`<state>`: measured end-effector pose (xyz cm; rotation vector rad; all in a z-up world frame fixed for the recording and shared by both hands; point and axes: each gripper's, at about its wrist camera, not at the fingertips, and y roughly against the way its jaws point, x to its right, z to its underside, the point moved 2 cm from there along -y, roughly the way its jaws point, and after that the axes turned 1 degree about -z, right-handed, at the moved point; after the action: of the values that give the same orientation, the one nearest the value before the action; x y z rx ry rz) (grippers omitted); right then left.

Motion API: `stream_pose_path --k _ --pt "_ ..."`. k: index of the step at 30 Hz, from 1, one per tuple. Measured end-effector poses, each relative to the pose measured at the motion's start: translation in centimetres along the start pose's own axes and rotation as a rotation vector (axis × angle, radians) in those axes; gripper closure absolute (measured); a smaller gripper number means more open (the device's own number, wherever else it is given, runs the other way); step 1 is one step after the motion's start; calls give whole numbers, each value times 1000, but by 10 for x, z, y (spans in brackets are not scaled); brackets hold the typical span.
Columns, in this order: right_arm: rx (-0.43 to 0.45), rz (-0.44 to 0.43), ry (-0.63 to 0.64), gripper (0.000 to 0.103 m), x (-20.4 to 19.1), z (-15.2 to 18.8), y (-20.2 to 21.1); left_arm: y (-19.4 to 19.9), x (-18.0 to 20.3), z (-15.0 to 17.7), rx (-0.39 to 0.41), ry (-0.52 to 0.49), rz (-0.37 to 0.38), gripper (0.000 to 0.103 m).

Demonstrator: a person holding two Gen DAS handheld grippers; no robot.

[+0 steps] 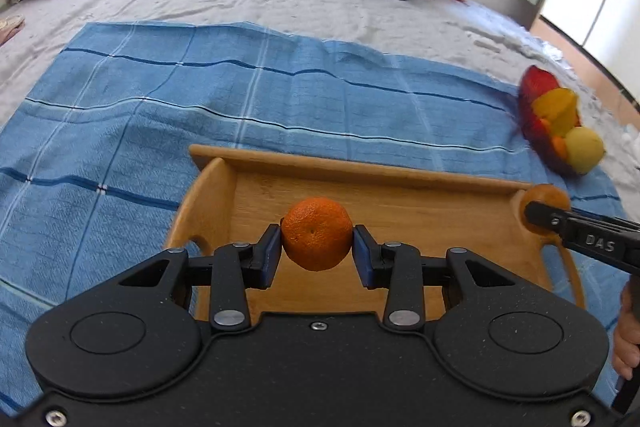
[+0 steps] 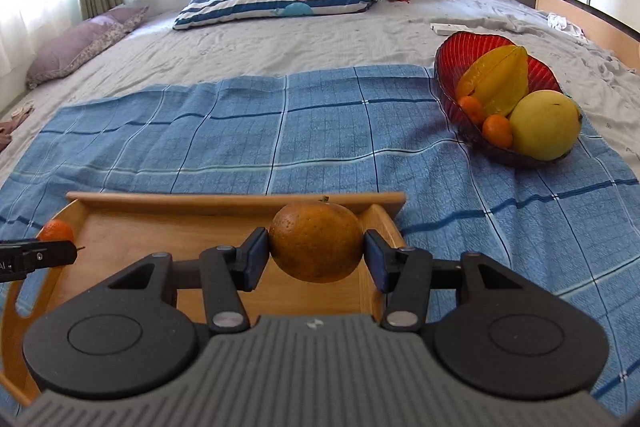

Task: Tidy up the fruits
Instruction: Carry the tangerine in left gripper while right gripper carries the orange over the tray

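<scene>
On the bed, a blue checked cloth (image 2: 320, 131) carries a shallow rectangular wooden tray (image 2: 224, 201) with raised ends. The tray's floor is bare wood where it shows (the grippers hide part of it).

Over the tray's left part, the left gripper (image 1: 317, 245) has its jaws clamped on a small bright-orange mandarin (image 1: 317, 233), held above the tray floor. Over the right part, the right gripper (image 2: 316, 253) has its jaws closed on a larger, duller brownish-orange round orange (image 2: 316, 241) with a stub of stem, close by the tray's right end wall.

Further right, on the cloth's corner, stands a red ribbed glass bowl (image 2: 476, 47). It holds a yellow starfruit (image 2: 496, 79), a big pale yellow-green round fruit (image 2: 544, 125) and two little mandarins (image 2: 497, 131) tucked in front.
</scene>
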<state>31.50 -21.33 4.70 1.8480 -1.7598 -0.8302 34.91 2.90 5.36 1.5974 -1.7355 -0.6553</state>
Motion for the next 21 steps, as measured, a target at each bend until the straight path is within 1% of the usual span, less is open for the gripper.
stream_pose_path --k 3,7,13,18,21 --pt "-3 -1 -28 48 3 -2 -11 -11 -2 -5 -3 -11 -33 67" --pt "7 22 -39 48 4 -2 -23 -25 -7 -11 -12 -2 -37 67" --pt "31 27 -30 48 1 0 -33 -42 -12 -15 -20 11 -45 67" --pt "40 17 -25 48 -2 1 -39 -51 -10 -14 -18 -8 -61 67" --pt "39 21 -15 48 -4 2 -42 -55 -8 -12 -19 -14 -58 67"
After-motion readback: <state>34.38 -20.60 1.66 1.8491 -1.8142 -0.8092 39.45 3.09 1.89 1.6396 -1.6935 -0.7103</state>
